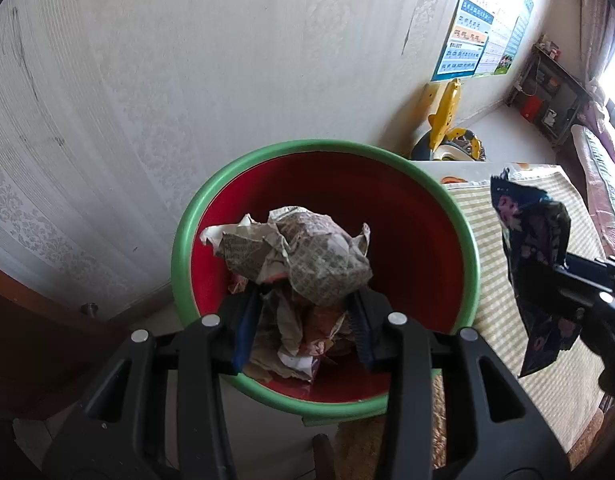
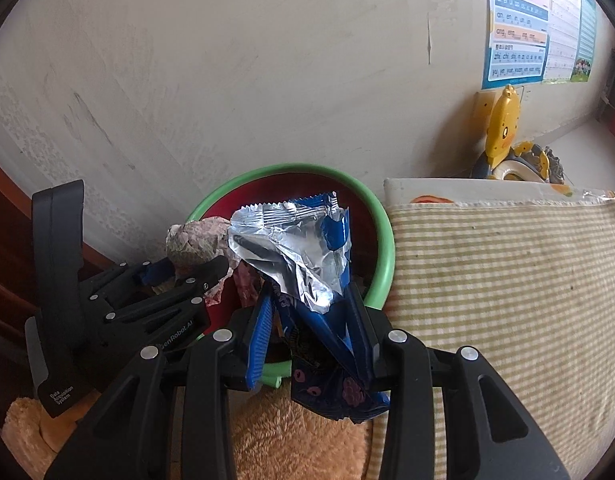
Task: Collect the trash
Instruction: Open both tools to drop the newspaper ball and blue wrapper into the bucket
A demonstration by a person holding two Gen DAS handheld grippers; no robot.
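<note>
A red bin with a green rim (image 1: 459,224) stands by the wall and holds crumpled wrappers. My left gripper (image 1: 303,300) is shut on a crumpled newspaper ball (image 1: 307,256) and holds it over the bin's opening. It also shows in the right wrist view (image 2: 187,270) with the newspaper ball (image 2: 195,236) in it. My right gripper (image 2: 311,320) is shut on a blue foil snack wrapper (image 2: 299,248), silver inside, just right of the bin (image 2: 381,220). The wrapper (image 1: 535,248) hangs at the right in the left wrist view.
A striped green and white cushion (image 2: 507,280) lies right of the bin. A yellow toy (image 2: 503,128) leans on the white wall below a poster (image 2: 519,32). A tan plush surface (image 2: 299,440) lies below my right gripper. Dark wooden furniture (image 1: 27,340) stands at the left.
</note>
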